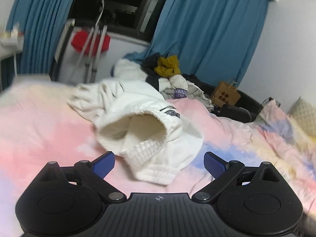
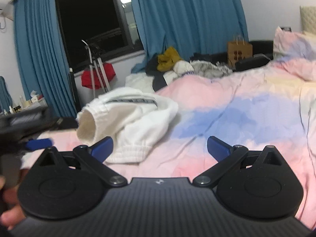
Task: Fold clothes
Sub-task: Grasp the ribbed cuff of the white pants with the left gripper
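A crumpled white garment [image 1: 142, 122] with ribbed elastic cuffs and a dark striped band lies on the pastel pink and blue bedspread [image 1: 49, 130]. My left gripper [image 1: 159, 165] is open, its blue pads wide apart, and one cuff of the garment lies between them without touching either. My right gripper [image 2: 160, 148] is open over the bedspread [image 2: 237, 118], with the white garment [image 2: 134, 118] just ahead of its left finger. At the left edge of the right wrist view shows a blurred blue pad [image 2: 39, 144] of the left gripper, beside the garment's open end.
A pile of mixed clothes [image 1: 167, 69] [image 2: 169, 61] sits at the far side of the bed below blue curtains [image 1: 207, 29]. A brown paper bag [image 1: 225, 94] [image 2: 240, 52] stands behind it. A stand with a red cloth [image 2: 98, 75] is by the window. A hand [image 2: 9, 213] shows at lower left.
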{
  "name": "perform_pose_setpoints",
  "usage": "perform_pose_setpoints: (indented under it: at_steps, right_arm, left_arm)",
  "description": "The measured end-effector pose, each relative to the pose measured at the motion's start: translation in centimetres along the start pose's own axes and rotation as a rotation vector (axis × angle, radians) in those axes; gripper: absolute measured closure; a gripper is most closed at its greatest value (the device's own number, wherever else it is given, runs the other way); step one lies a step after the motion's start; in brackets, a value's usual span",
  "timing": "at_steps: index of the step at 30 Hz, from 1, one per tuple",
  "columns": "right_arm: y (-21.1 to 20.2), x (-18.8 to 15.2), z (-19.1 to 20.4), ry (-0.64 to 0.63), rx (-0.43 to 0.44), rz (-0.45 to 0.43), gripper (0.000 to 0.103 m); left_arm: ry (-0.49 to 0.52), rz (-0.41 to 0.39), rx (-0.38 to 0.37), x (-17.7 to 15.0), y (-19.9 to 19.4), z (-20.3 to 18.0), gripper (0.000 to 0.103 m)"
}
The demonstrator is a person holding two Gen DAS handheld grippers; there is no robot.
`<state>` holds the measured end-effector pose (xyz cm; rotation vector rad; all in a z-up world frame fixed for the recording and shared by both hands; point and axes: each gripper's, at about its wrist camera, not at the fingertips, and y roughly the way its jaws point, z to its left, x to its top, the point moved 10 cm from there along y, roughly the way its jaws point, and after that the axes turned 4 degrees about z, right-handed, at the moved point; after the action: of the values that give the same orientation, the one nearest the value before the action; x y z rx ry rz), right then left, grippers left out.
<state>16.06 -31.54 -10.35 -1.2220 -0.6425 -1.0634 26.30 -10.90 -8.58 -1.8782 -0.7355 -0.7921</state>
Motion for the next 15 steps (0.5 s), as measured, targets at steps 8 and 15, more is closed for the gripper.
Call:
perform_pose_setpoints:
  at_steps: [8, 15]
  right_arm:
    - [3.7, -2.0, -1.0, 0.008, -0.015, 0.063, 0.0]
    - [5.8, -3.3, 0.3, -0.045, 0.024, 0.089, 0.0]
  left_arm:
    - [-0.145, 0.038, -0.09, 3.5, 10.4, 1.7, 0.032]
    - [-0.127, -0.01, -0.063, 7.6, 11.5, 0.9, 0.086]
